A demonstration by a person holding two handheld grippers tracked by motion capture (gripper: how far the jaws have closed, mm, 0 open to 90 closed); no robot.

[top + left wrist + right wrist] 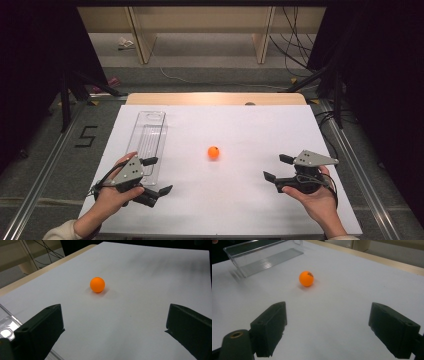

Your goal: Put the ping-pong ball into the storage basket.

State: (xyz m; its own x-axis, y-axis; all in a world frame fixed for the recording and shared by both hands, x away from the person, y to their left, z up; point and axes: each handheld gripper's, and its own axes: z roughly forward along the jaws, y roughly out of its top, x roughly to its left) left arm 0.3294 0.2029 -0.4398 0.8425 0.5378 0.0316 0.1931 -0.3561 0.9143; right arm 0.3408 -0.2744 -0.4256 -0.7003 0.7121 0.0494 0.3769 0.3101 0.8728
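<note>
- While both grippers rest near the front of the white table [240, 200], an orange ball [213, 152] sits alone near the middle of it, touching nothing.
- Left of the ball lies a long clear plastic tray [150, 131], running front to back, with nothing inside that can be made out.
- At the tray's near end, the left gripper [157, 176] is held in the person's left hand [111, 196], jaws spread wide and holding nothing.
- Well to the right of the ball, the right gripper [278, 168] is held in the person's right hand [316, 199], jaws likewise spread wide and holding nothing.
- Both gripper views look toward the ball; in the right gripper view a small dark mark shows on top of the ball [306, 278], with the tray [262, 257] beyond it.
- Judging from this, the step in hand is a reach for the ball, probably to put it in the tray.
- To do it well, bring one gripper in low so the ball sits midway between the open jaws.
- Close slowly and evenly; a round, light ball will likely roll off if one jaw touches first.
- Grip across the widest part of the ball, gently, so it does not pop out.
- Keep the other gripper clear of the path.
</note>
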